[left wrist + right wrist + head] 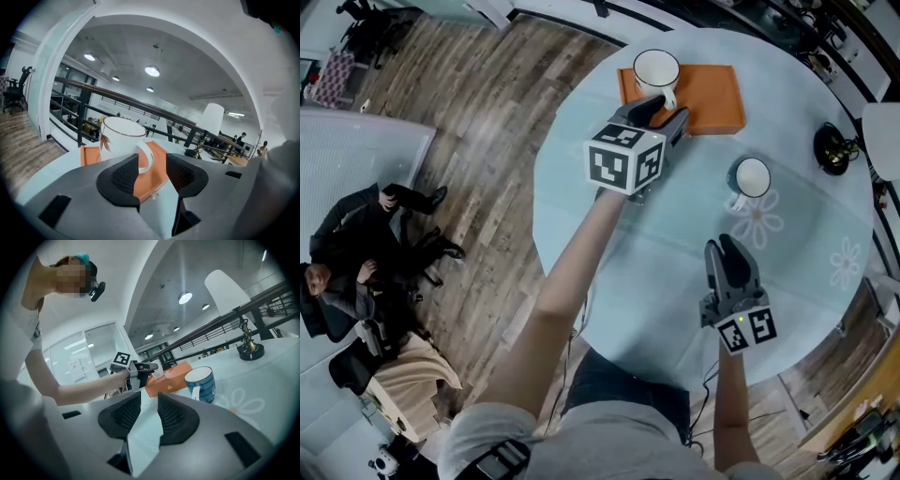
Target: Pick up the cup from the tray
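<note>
A white cup (656, 70) with a leaf print and thin red rim stands upright on the left end of an orange tray (712, 98) at the far side of the round pale-blue table (675, 272). My left gripper (661, 111) reaches up to it, open. In the left gripper view the cup (119, 138) has its handle (146, 157) just beyond and between the tips of the two dark pads (124, 178), which do not press on it. My right gripper (727, 246) hovers open over the near table with nothing between its fingers (176, 416).
A blue mug (752, 178) stands on the table between the tray and my right gripper. A dark ornament (832, 148) and a white lamp (225, 289) sit at the far right. A person (356, 253) sits on the wooden floor to the left.
</note>
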A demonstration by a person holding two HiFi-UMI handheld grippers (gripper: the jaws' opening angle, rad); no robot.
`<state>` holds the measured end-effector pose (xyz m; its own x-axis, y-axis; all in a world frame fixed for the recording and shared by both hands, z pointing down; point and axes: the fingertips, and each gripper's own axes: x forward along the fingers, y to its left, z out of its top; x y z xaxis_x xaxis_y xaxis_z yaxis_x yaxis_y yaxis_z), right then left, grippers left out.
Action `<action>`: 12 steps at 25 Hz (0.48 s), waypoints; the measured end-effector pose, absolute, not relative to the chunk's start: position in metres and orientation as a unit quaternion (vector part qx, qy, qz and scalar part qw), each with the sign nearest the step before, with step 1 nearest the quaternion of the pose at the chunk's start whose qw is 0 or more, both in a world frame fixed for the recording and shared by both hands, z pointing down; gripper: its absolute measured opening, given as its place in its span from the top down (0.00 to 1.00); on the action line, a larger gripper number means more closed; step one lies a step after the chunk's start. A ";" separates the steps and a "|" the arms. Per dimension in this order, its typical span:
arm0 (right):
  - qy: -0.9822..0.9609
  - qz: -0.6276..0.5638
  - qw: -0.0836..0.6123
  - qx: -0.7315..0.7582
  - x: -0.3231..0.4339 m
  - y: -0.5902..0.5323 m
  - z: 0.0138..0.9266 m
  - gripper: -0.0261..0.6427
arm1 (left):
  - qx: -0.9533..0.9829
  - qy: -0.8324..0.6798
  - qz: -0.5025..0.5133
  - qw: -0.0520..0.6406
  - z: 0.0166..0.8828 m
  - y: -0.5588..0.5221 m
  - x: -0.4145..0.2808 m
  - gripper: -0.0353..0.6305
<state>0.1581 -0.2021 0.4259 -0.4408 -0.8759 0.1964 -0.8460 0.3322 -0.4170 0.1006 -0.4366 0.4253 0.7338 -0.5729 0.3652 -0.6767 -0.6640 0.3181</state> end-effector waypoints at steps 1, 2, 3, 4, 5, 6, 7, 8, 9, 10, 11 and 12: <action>0.815 -0.236 0.031 -0.528 0.160 -0.203 0.427 0.81 | 0.905 -0.344 0.118 0.221 0.426 -0.437 0.103 0.68; 0.815 -0.237 0.031 -0.528 0.161 -0.203 0.428 0.81 | 0.905 -0.343 0.119 0.221 0.428 -0.438 0.105 0.68; 0.815 -0.238 0.031 -0.528 0.163 -0.203 0.429 0.81 | 0.906 -0.342 0.120 0.220 0.429 -0.439 0.107 0.68; 0.814 -0.239 0.031 -0.528 0.165 -0.204 0.431 0.81 | 0.906 -0.341 0.119 0.220 0.429 -0.440 0.109 0.68; 0.814 -0.240 0.031 -0.529 0.166 -0.204 0.432 0.81 | 0.907 -0.340 0.118 0.220 0.429 -0.441 0.110 0.68; 0.813 -0.242 0.031 -0.529 0.168 -0.203 0.433 0.81 | 0.907 -0.339 0.117 0.220 0.430 -0.441 0.111 0.68; 0.812 -0.244 0.031 -0.529 0.169 -0.203 0.434 0.81 | 0.908 -0.338 0.117 0.220 0.430 -0.441 0.112 0.68; 0.812 -0.245 0.031 -0.529 0.170 -0.202 0.435 0.81 | 0.908 -0.337 0.117 0.218 0.430 -0.442 0.114 0.68; 0.811 -0.247 0.031 -0.529 0.171 -0.202 0.437 0.81 | 0.909 -0.336 0.117 0.217 0.431 -0.442 0.115 0.68; 0.811 -0.248 0.032 -0.529 0.172 -0.201 0.438 0.81 | 0.910 -0.335 0.117 0.215 0.431 -0.442 0.116 0.68; 0.810 -0.251 0.032 -0.530 0.173 -0.201 0.440 0.81 | 0.911 -0.334 0.116 0.214 0.431 -0.442 0.117 0.68; 0.809 -0.253 0.033 -0.530 0.174 -0.201 0.441 0.81 | 0.911 -0.333 0.115 0.214 0.431 -0.442 0.118 0.68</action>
